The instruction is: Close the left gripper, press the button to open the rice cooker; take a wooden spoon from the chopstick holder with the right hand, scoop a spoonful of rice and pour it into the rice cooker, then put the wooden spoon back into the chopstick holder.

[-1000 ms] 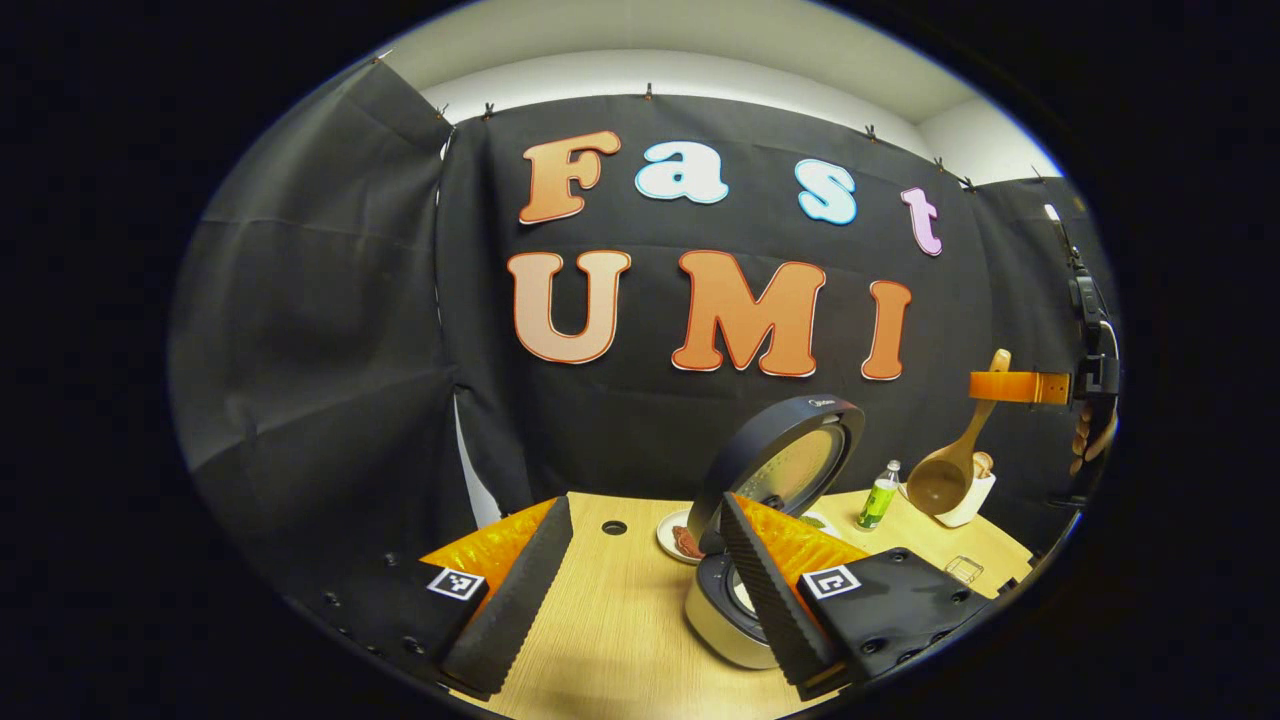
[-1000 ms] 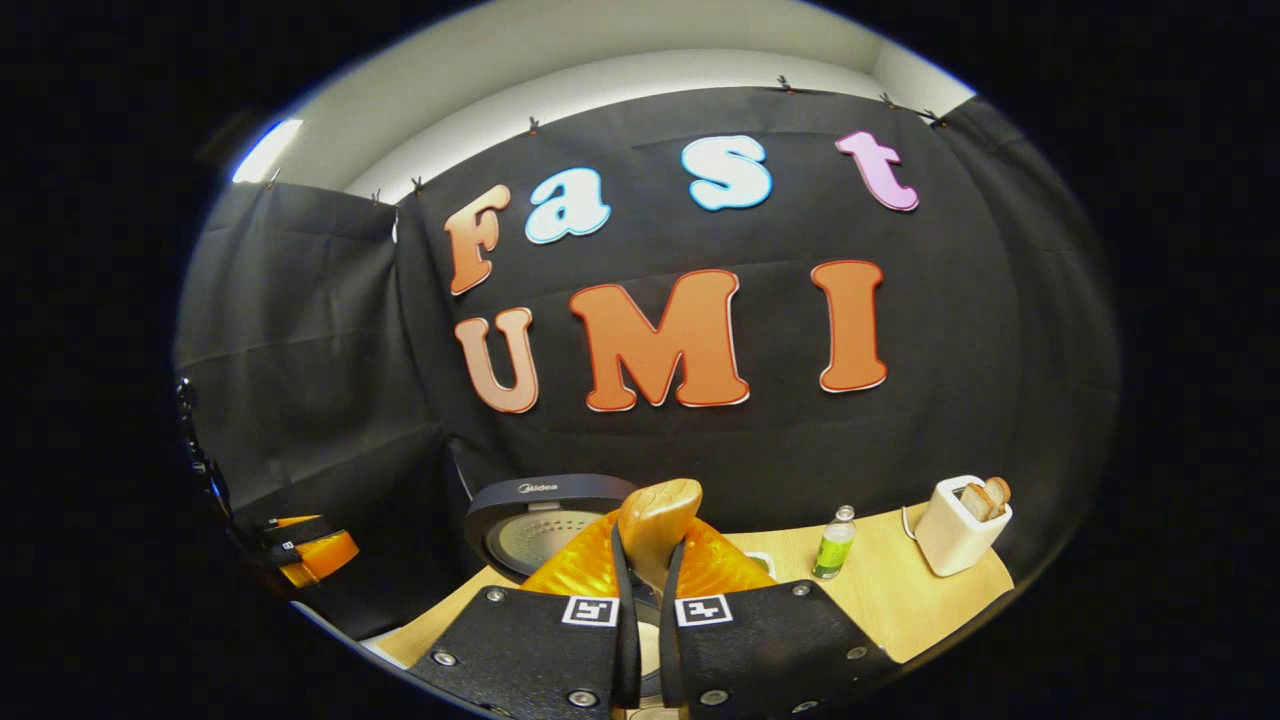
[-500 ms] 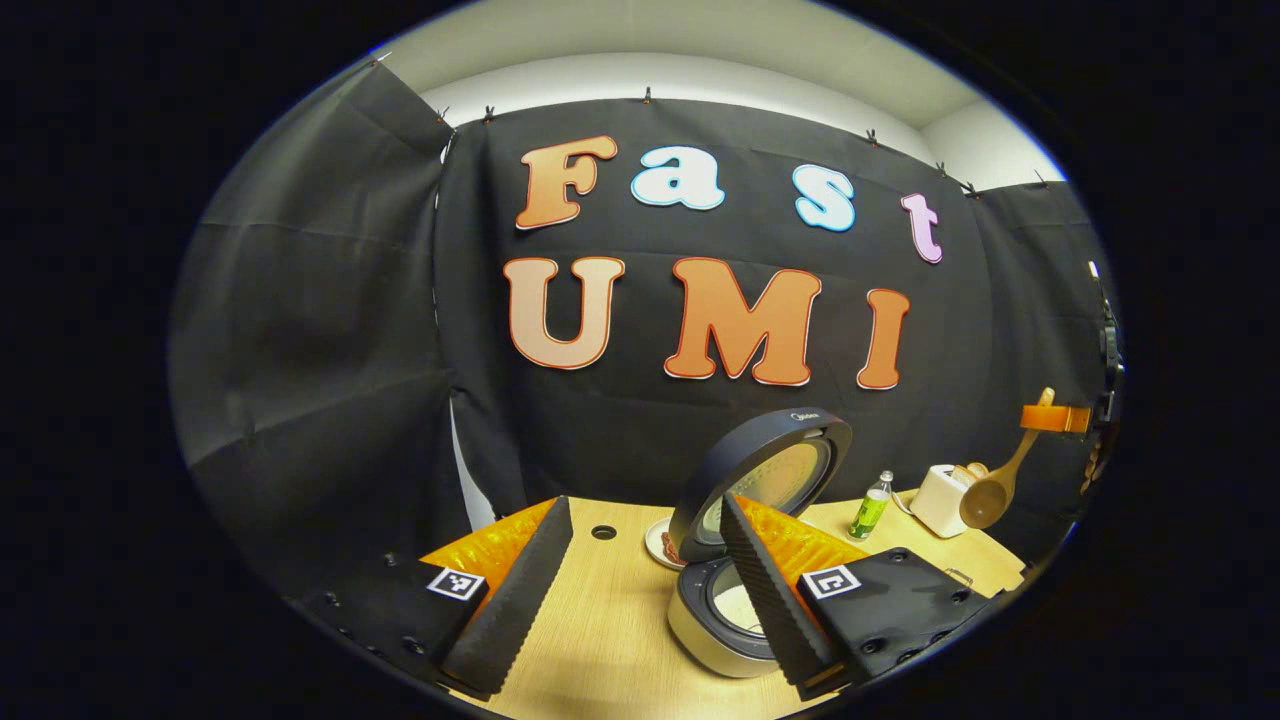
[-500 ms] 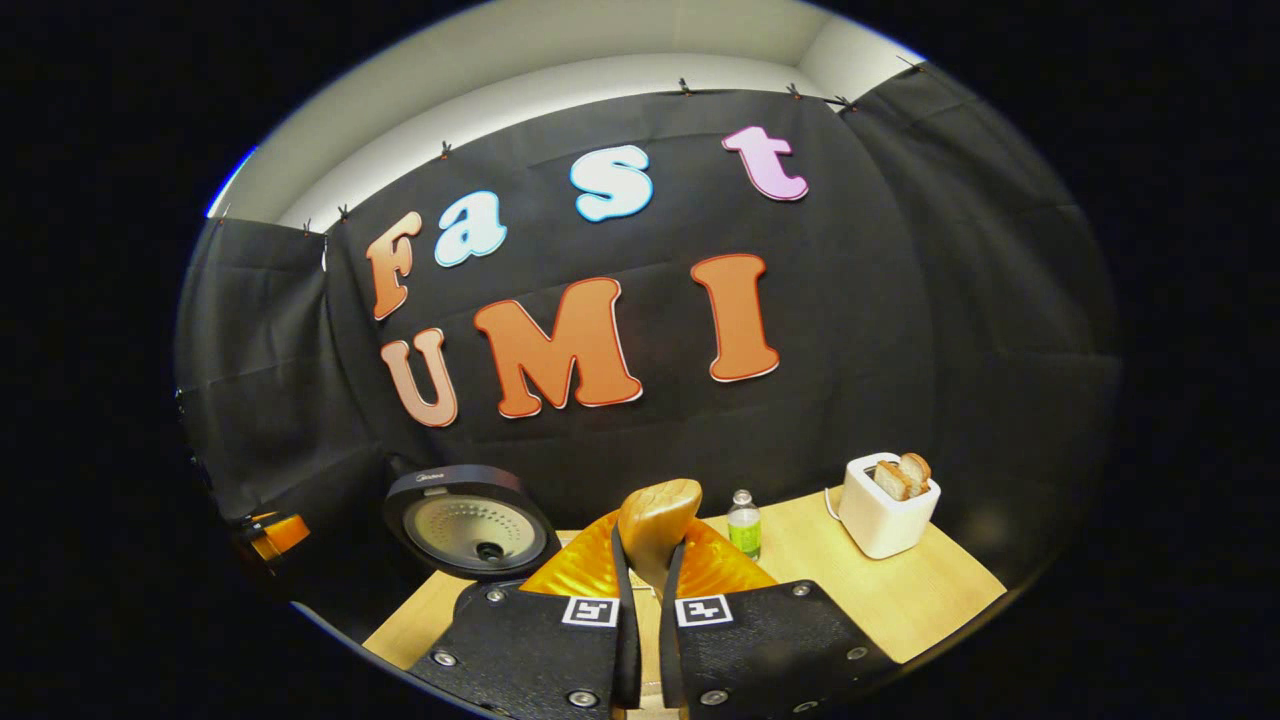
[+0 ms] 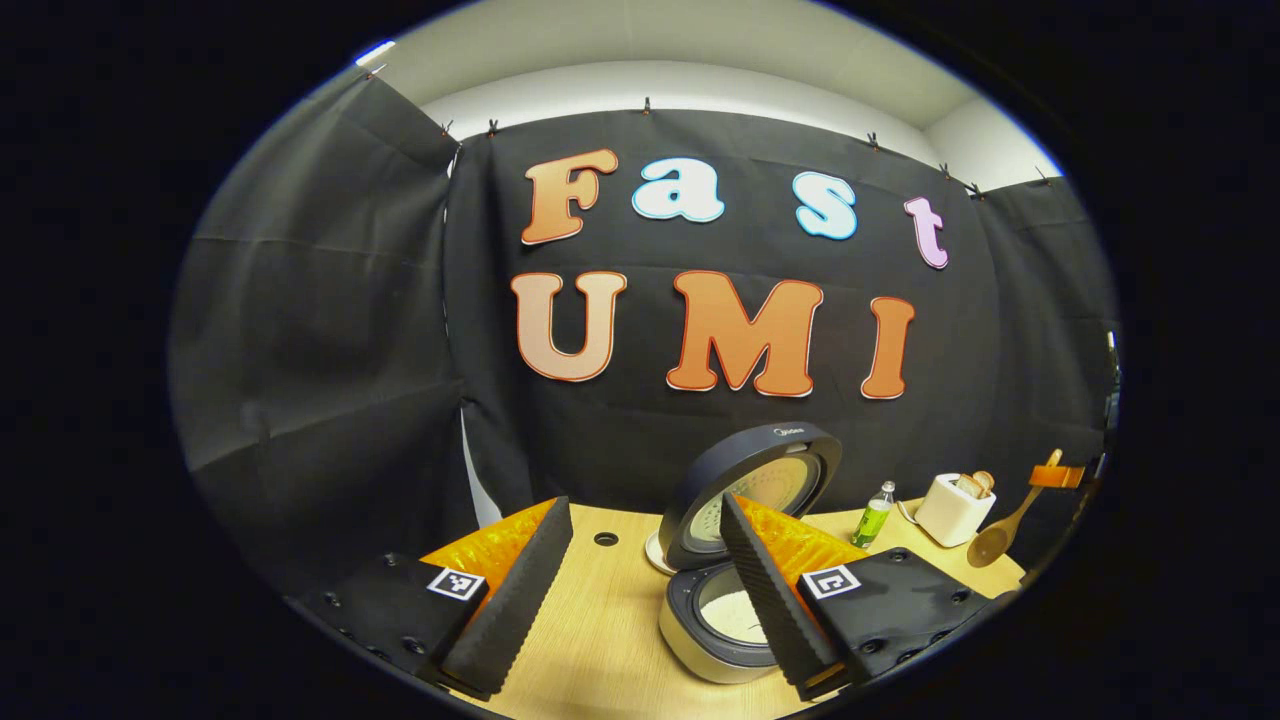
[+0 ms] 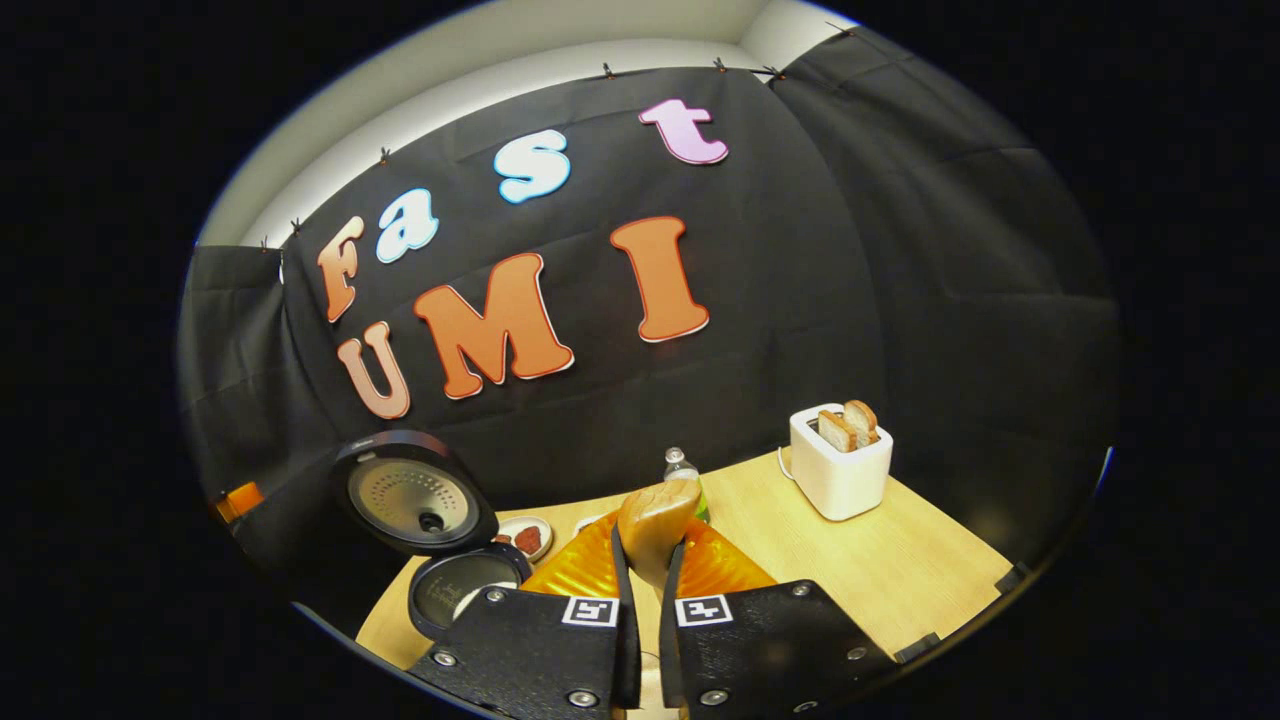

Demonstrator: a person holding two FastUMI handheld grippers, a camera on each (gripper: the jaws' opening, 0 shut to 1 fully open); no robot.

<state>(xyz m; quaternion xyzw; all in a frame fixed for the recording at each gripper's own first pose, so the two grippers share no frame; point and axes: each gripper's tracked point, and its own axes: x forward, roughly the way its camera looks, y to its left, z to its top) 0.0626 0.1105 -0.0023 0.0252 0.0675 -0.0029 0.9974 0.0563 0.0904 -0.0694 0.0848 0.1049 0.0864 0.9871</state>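
Note:
The rice cooker (image 5: 722, 625) stands open on the table, lid (image 5: 752, 488) upright, with white rice (image 5: 735, 615) in its pot. My left gripper (image 5: 640, 590) hangs open just in front of it, with nothing between its fingers and its right finger (image 5: 770, 590) overlapping the pot. Far right, the wooden spoon (image 5: 1003, 520) hangs bowl-down over the table edge, held by the right gripper (image 5: 1058, 476). In the right gripper view, my right gripper (image 6: 645, 560) is shut on the spoon handle (image 6: 655, 522). The cooker (image 6: 462, 588) lies to its lower left.
A white toaster (image 6: 840, 462) with bread slices stands at the table's right rear. A small green bottle (image 5: 875, 512) stands between the toaster and the cooker, and a little dish (image 6: 525, 535) lies behind the cooker. The wooden table (image 5: 600, 640) has a round hole (image 5: 605, 538).
The right gripper has carried the spoon rightward and down, away from the cooker toward the table's right edge. Its view has swung right. The left gripper stays open and has drawn back slightly.

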